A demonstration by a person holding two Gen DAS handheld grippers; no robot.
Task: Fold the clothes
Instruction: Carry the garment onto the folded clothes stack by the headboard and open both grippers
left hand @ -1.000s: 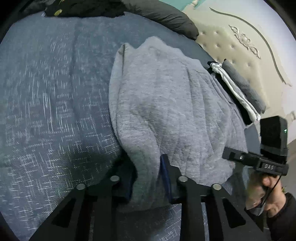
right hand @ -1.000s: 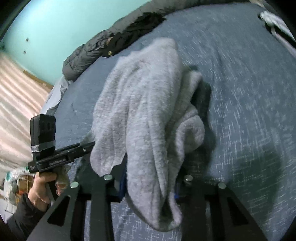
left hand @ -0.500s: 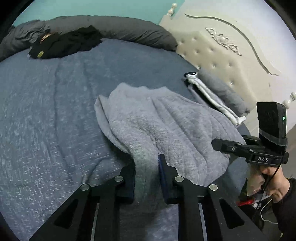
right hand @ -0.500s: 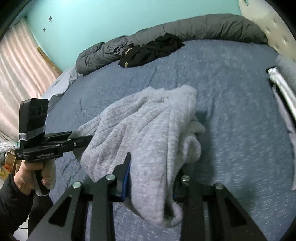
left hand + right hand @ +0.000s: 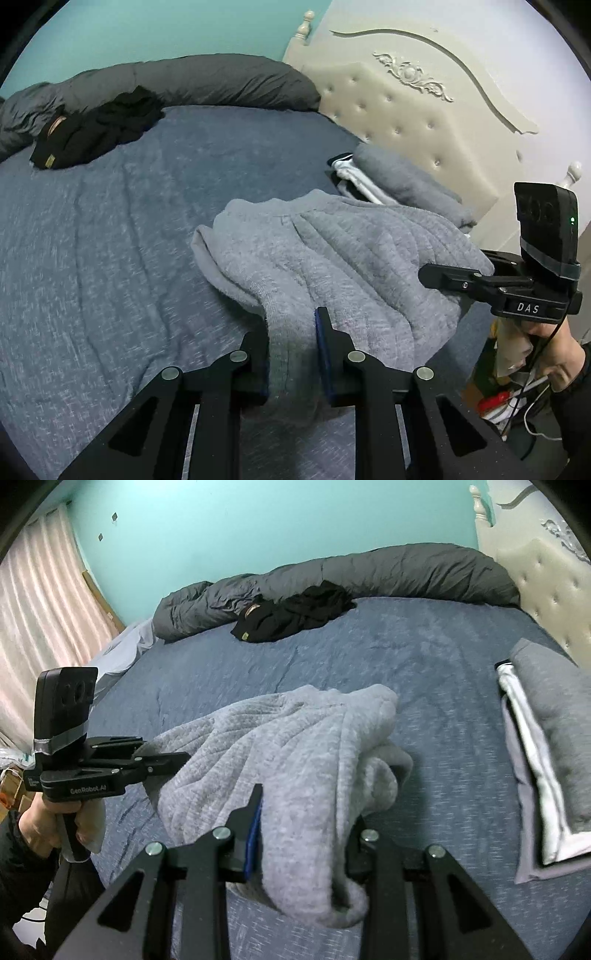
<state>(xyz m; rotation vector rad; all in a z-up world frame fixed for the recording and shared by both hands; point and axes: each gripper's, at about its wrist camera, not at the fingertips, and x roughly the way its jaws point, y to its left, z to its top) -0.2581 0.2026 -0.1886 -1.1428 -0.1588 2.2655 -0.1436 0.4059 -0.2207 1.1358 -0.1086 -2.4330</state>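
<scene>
Bedding in blue-grey covered the bed (image 5: 92, 258), with a dark duvet roll (image 5: 207, 79) and black clothes (image 5: 96, 129) along its far edge, a folded stack (image 5: 546, 746) by the headboard edge, and the grey fleece garment (image 5: 332, 258) bunched over the near edge. The left gripper (image 5: 291, 354) and right gripper (image 5: 306, 834) each had fingers closed on a thick fold of it. It looked soft, bulky and limp, likely sagging unless held at hems or corners.

Light grey fleece garment (image 5: 332, 258) bunched, lifted off bed
</scene>
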